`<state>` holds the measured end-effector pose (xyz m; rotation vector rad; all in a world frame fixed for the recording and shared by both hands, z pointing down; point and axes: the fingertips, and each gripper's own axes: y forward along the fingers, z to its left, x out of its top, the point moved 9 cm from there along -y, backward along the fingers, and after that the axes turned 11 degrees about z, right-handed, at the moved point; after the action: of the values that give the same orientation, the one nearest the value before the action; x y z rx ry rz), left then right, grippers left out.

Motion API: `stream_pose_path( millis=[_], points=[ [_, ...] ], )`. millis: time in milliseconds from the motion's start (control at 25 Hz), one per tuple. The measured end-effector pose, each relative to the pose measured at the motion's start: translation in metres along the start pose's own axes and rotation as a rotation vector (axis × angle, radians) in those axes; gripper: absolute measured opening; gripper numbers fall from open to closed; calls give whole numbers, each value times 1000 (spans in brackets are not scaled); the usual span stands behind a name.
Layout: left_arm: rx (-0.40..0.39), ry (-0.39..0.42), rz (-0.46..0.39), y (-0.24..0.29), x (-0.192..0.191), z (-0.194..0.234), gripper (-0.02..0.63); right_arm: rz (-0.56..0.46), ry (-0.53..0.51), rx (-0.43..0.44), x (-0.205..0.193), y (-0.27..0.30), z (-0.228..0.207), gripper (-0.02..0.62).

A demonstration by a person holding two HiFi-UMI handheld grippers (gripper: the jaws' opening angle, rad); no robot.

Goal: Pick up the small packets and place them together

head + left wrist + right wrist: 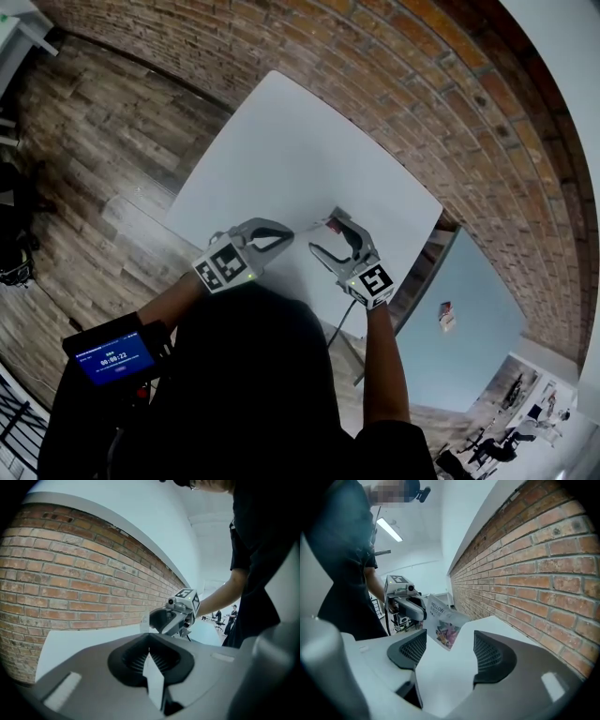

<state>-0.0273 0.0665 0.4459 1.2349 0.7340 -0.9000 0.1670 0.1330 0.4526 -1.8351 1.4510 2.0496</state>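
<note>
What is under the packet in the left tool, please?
Only bare white table shows under the packet, which the left tool holds in the air. The pads of the right tool hide the table on either side.

An open-plan office or studio is indicated. A long brick wall (394, 75) runs along one side, and the floor (103, 141) is laid with wood planks. Two plain tables are set beside the wall: a white table (281, 141) and a pale blue table (478, 319). Swivel chairs (492, 450) and a person (233, 614) are seen at the far end. A strip light (389, 529) is fixed to the white ceiling.
</note>
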Motion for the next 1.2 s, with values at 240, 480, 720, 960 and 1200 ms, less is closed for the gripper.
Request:
stream_pose_path(
  millis=[240,480,720,960,1200],
  points=[
    [-84,36,-2,-1,2,-6,2,-28,18,70,-1,-3,-3,308],
    [-55,12,25,-1,-2,-1,2,-41,-3,125,0,-5,4,197],
    [32,-55,49,4,-9,1,2,-59,14,150,-3,-8,14,70],
    [122,-49,63,2,-9,3,28,-69,42,132,-8,-14,17,55],
    [235,-100,11,-9,-5,13,0,-89,167,17,-20,-18,-26,57]
  ],
)
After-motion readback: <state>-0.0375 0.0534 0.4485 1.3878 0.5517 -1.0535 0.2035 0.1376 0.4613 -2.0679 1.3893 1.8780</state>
